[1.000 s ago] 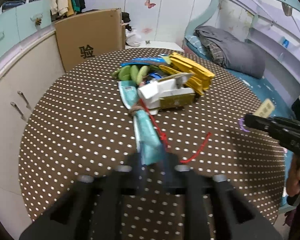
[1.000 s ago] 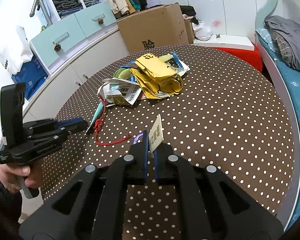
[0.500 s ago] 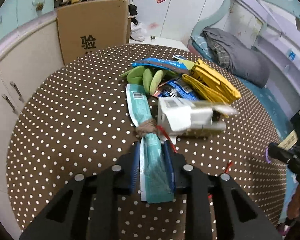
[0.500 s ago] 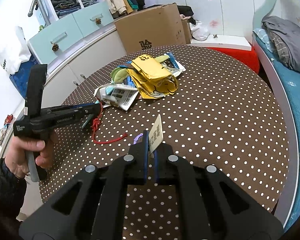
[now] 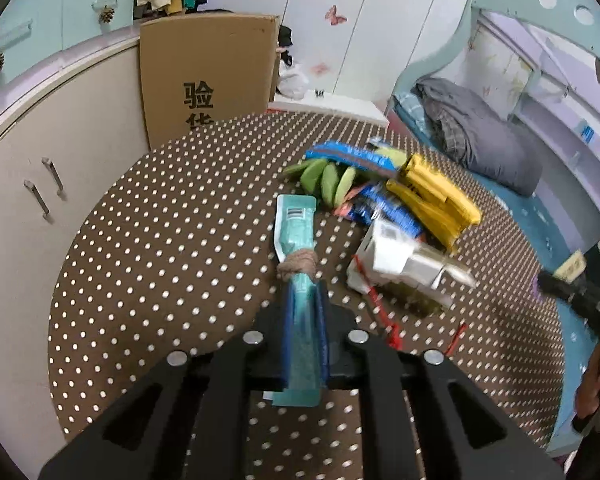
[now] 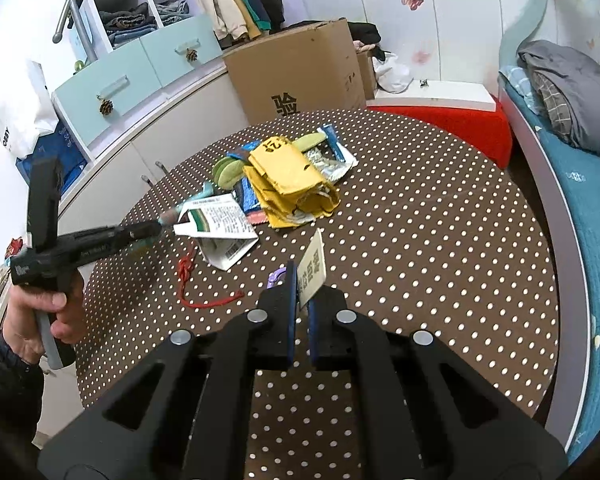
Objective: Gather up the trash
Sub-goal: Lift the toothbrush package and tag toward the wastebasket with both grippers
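Your left gripper [image 5: 303,300] has moved in over the teal wrapper [image 5: 298,264] since a second ago; its jaws are closing on that flat, glossy strip, knotted with brown twine, lying on the dotted brown tablecloth [image 5: 172,256]. Beside it, the creased white paper carton [image 5: 396,260] has slid right, trailing a thin red string [image 5: 384,316]. Further right lie crumpled yellow bags [image 5: 436,196]. Your right gripper [image 6: 301,288] has barely shifted, clamped on a stiff beige card tag [image 6: 313,266].
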